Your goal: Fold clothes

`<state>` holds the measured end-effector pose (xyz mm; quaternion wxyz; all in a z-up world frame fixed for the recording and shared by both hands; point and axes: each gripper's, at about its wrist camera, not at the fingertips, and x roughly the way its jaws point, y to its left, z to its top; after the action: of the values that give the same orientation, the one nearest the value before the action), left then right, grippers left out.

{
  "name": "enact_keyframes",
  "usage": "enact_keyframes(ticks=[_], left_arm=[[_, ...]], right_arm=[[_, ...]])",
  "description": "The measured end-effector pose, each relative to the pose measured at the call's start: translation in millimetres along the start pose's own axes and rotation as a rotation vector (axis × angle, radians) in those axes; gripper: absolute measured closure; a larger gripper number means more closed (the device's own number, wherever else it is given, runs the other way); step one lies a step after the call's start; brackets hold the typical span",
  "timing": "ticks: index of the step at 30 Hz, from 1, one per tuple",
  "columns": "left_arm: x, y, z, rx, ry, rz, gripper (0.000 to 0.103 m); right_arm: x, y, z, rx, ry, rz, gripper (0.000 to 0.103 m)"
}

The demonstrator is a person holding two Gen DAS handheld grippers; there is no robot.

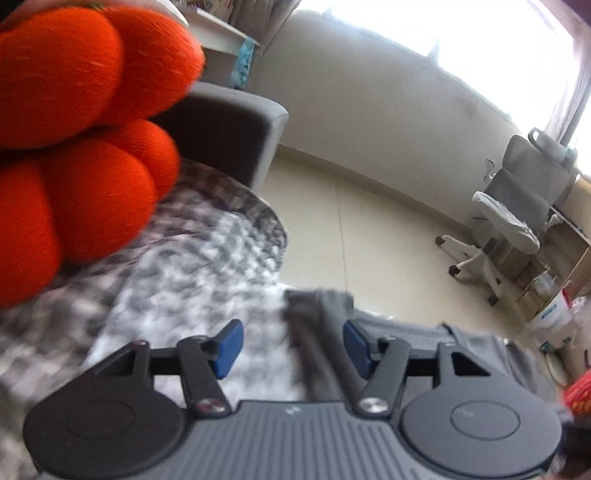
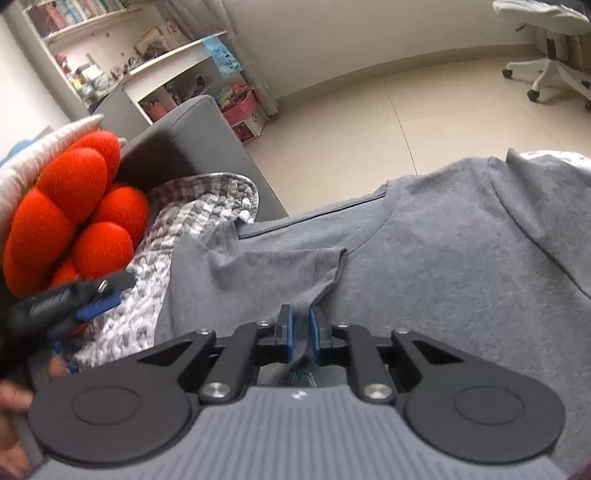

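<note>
Right tongs [image 2: 300,334] on grey T-shirt [image 2: 424,251]

The grey T-shirt [image 2: 424,258] runs off the right edge, one sleeve unseen. Motion blur smears the left gripper [image 2: 74,295] (its jaw gap unreadable here) and the checked blanket [image 1: 177,280].

A bright room around me, tiled floor and daylight

Past my fingers I see pale cream floor tiles [image 1: 388,229] running to a plain off-white wall [image 1: 369,92], with a blown-out window [image 1: 480,33] above it pouring in light. A grey-and-white office chair [image 1: 517,206] stands on castors by what may be a wooden desk, blurred at the edge. On the other side a grey sofa arm [image 2: 184,147] sits before white shelves [image 2: 122,55] crowded with books and boxes.
</note>
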<state>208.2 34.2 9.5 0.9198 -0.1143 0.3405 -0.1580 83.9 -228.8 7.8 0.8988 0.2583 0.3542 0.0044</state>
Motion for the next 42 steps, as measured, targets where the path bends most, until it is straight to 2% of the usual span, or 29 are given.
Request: enact_keyframes(ticks=[4,8,10,11,12,14,15,18,22,25,29,32,34,35,36,39,42], left_arm=[[32,-13,7,0.054,0.018,0.029,0.040],[59,-11,3,0.046,0.090,0.066,0.042],[64,-9,1,0.054,0.083,0.064,0.053],[64,-9,1,0.067,0.074,0.059,0.071],[64,-10,0,0.080,0.072,0.043,0.083],[61,-8,2,0.070,0.062,0.013,0.097],[60,-7,4,0.071,0.051,0.015,0.098],[55,-1,9,0.047,0.019,0.005,0.099],[56,14,8,-0.008,0.020,-0.020,0.099],[60,23,4,-0.047,0.030,-0.023,0.098],[60,29,6,-0.072,0.034,-0.048,0.098],[58,34,11,-0.094,0.058,-0.072,0.093],[52,41,15,-0.139,0.050,-0.108,0.079],[49,45,17,-0.156,0.041,-0.122,0.068],[45,46,18,-0.165,0.033,-0.130,0.063],[42,42,16,-0.129,0.044,-0.139,0.060],[47,29,9,-0.062,0.070,-0.123,0.059]], right_arm=[[3,3,1,-0.007,-0.007,0.014,0.087],[9,10,0,-0.070,-0.003,0.010,0.087],[14,13,-3,-0.109,0.016,0.004,0.087],[16,14,-4,-0.129,0.022,-0.007,0.089],[18,16,-5,-0.151,0.023,-0.020,0.091],[19,19,-7,-0.183,0.010,-0.034,0.094],[18,21,-7,-0.195,0.000,-0.039,0.096],[16,24,-6,-0.215,-0.034,-0.040,0.098],[12,28,-6,-0.265,-0.100,-0.051,0.099],[22,27,-11,-0.303,-0.062,-0.097,0.099],[28,19,-11,-0.288,-0.038,-0.093,0.100],[24,15,-6,-0.252,-0.040,-0.067,0.099],[22,13,-3,-0.225,-0.040,-0.057,0.095],[20,12,-1,-0.206,-0.044,-0.048,0.094],[18,10,1,-0.187,-0.048,-0.038,0.090],[13,9,5,-0.151,-0.061,-0.023,0.090],[13,15,2,-0.197,-0.071,-0.034,0.090]])
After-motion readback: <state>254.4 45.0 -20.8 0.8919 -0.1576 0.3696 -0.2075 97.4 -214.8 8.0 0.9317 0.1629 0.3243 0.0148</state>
